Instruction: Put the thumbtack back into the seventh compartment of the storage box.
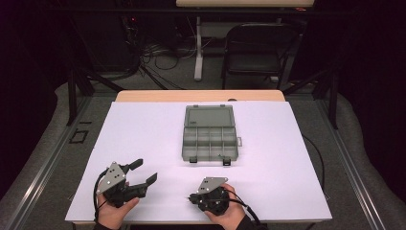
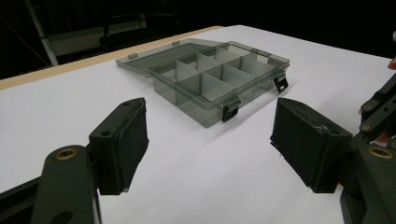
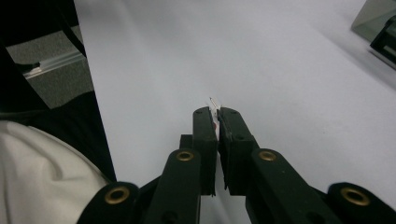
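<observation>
A grey see-through compartment box [image 1: 210, 143] lies in the middle of the white table, its lid [image 1: 209, 116] folded back flat. The left gripper view shows the box [image 2: 219, 81] ahead with empty compartments. My left gripper [image 1: 145, 171] rests near the front left edge, held by a hand, its jaws wide apart with nothing between them [image 2: 210, 144]. My right gripper [image 1: 187, 197] sits at the front centre and points left. In the right gripper view its jaws are shut [image 3: 217, 112] on a small thin pale sliver [image 3: 213, 103] with a red speck that sticks out at the tips.
White sheet [image 1: 143, 129] covers the table, with a wooden edge [image 1: 201, 95] at the back. A black chair [image 1: 256, 48] and cables stand beyond it. A box corner and black latch [image 3: 385, 39] show at the upper right of the right gripper view. A pale sleeve [image 3: 37, 177] lies at its lower left.
</observation>
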Available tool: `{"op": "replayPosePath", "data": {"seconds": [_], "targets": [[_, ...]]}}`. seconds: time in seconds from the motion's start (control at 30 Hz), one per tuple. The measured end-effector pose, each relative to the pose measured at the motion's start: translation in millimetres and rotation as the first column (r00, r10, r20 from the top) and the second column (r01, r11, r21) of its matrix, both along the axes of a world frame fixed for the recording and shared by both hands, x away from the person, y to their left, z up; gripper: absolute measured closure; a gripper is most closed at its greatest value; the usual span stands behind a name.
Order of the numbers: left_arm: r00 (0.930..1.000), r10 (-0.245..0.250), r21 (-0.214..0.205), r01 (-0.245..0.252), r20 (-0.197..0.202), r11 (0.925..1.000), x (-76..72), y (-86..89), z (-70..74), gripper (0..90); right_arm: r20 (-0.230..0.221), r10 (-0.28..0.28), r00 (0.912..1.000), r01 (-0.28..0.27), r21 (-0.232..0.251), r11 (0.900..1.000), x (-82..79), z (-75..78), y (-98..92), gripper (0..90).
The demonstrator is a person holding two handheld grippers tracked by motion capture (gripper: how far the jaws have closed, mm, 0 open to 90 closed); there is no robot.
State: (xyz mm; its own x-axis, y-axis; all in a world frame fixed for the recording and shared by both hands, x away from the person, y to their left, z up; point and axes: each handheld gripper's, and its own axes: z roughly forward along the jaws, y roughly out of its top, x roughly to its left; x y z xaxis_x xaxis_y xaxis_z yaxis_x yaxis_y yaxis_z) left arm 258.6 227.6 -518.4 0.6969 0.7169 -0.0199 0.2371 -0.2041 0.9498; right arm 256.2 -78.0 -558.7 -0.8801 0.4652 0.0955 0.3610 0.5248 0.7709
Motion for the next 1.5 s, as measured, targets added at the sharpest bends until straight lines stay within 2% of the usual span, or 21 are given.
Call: {"op": "replayPosePath", "data": {"seconds": [0.3, 0.6, 0.73, 0.87, 0.97, 1.2, 1.5], "targets": [[1.0000, 0.002, 0.002, -0.002, 0.001, 1.0000, 0.1, -0.2, 0.1, 26.6, 0.006, -0.035, 0.9994, 0.035, 0.040, 0.9986, 5.4, 12.2, -11.1, 85.9], [1.0000, 0.005, 0.001, -0.005, 0.000, 1.0000, 0.1, -0.2, 0.0, 26.6, 0.041, -0.124, 0.9915, 0.119, 0.097, 0.9881, 21.4, 38.8, -34.8, 85.9], [1.0000, 0.005, 0.002, -0.005, -0.001, 1.0000, 0.1, -0.4, 0.0, 26.6, 0.070, -0.173, 0.9823, 0.166, 0.099, 0.9811, 32.9, 53.4, -45.0, 85.9], [1.0000, 0.005, 0.002, -0.005, 0.000, 1.0000, 0.2, -0.2, 0.0, 26.6, 0.109, -0.226, 0.9680, 0.220, 0.070, 0.9731, 48.5, 64.1, -53.5, 85.9], [1.0000, 0.004, -0.001, -0.004, -0.001, 1.0000, 0.5, 0.1, -0.1, 26.6, 0.115, -0.268, 0.9566, 0.262, 0.064, 0.9629, 60.1, 67.9, -59.5, 85.9], [1.0000, 0.003, 0.001, -0.003, -0.002, 1.0000, 0.5, 0.0, -0.1, 26.6, 0.120, -0.325, 0.9381, 0.323, 0.031, 0.9457, 77.6, 66.2, -64.1, 85.9], [1.0000, 0.003, 0.003, -0.003, -0.003, 1.0000, 0.8, 0.0, -0.4, 26.6, 0.117, -0.359, 0.9260, 0.362, -0.008, 0.9321, 94.7, 55.1, -61.7, 85.9]]}}
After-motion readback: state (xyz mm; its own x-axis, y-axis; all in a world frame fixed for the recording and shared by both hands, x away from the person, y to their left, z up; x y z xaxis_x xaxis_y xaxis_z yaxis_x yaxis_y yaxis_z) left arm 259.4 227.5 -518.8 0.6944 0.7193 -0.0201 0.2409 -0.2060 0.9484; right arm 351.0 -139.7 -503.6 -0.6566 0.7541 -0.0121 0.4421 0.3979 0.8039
